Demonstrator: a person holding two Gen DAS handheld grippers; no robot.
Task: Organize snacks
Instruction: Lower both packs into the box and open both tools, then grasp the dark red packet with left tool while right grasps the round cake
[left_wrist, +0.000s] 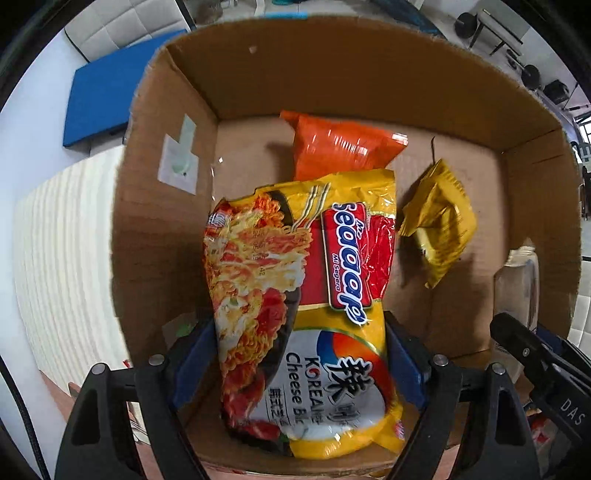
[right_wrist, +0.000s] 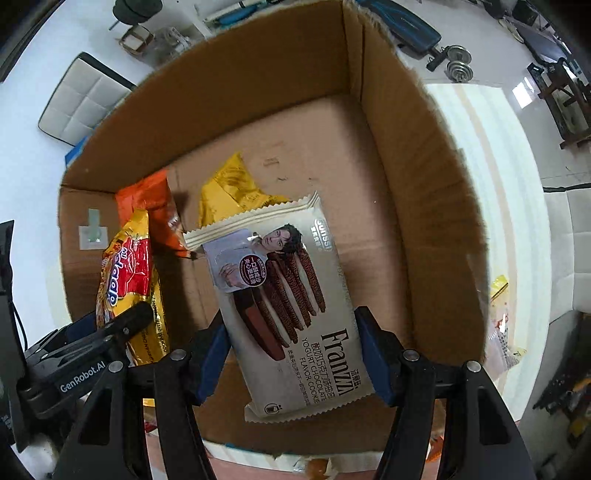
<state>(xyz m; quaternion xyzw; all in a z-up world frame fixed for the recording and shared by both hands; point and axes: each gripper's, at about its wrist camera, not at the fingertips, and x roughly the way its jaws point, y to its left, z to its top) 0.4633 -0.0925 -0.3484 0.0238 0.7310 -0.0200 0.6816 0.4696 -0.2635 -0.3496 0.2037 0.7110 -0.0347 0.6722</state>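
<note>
Both packs over box, neither dropped yet.
Left tool clamps noodle pack; right tool clamps cookie pack. Orange bag, yellow packet already in cardboard box.

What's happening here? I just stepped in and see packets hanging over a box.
A person is packing snacks into a cardboard box with two handheld grippers. The left gripper is clamped on a Sedaap Korean cheese noodle packet, and the right gripper is clamped on a Franzzi yogurt chocolate cookie packet; both are held over the open box. An orange packet and a small yellow packet already lie on the box floor.
</note>
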